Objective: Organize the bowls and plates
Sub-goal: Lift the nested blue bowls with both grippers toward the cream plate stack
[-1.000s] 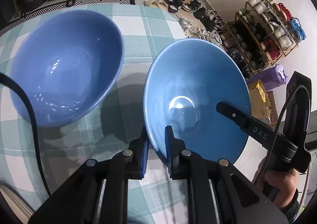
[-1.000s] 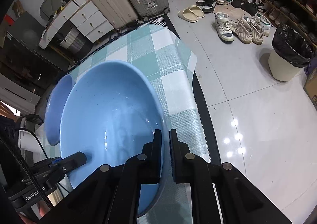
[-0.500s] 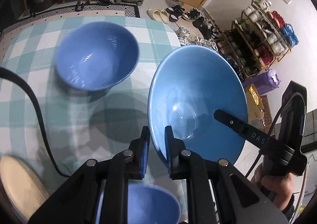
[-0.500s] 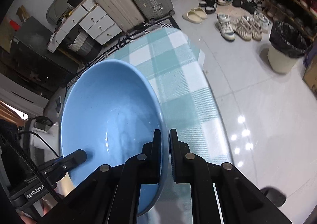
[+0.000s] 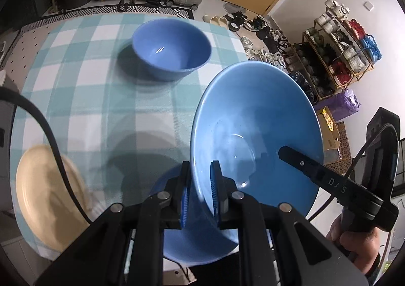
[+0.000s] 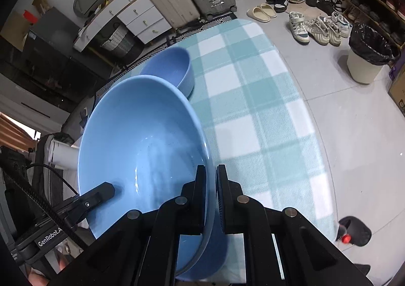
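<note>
Lifted higher since a second ago, the wide light-blue bowl (image 5: 255,134) now hangs tilted over the near edge of the checked tablecloth (image 5: 83,98), whose middle lies open. Behind it stand the deep blue bowl (image 5: 172,49) and, at left, a cream plate (image 5: 45,194). Both claws angle steeply downward, left gripper (image 5: 200,192) and right gripper (image 6: 211,197) each clenched on opposite rims of the wide bowl.

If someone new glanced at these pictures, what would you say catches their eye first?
First, the wide, glossy light-blue ceramic bowl, held above the teal-and-white checked tablecloth with the left tongs and right tongs each clamped on its rim at opposite sides. Beyond it a smaller, deeper blue bowl stands on the far part of the cloth, and a cream round plate lies at the near left edge.
</note>
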Demonstrator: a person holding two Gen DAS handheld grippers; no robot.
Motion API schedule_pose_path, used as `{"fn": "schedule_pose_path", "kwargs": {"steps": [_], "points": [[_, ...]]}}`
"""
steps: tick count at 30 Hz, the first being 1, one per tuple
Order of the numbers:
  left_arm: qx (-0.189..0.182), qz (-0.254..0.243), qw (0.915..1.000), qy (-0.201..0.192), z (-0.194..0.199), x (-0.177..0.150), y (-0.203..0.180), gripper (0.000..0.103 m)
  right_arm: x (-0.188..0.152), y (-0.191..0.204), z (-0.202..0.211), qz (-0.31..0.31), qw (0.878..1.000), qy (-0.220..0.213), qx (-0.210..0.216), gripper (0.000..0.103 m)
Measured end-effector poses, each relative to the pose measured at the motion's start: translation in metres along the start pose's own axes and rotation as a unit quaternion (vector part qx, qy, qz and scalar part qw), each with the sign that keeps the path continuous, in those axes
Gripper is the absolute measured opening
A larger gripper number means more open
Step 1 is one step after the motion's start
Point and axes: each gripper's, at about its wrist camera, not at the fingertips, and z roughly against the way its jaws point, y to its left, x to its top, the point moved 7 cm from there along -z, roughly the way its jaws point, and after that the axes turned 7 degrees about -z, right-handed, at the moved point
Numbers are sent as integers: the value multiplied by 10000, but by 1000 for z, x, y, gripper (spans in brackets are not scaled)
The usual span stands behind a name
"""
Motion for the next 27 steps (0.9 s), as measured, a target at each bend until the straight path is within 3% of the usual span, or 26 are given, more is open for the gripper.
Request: {"fn": "schedule_pose_path", "kwargs": {"steps": [12,27], "points": [[63,110,9998,169,-10,-69,24,13,-68,-4,-27,-35,9995,261,-163,8],[534,-131,9981,268,-38,-91,33,13,-83,-13,-59,524,9954,321,-740,8]]}}
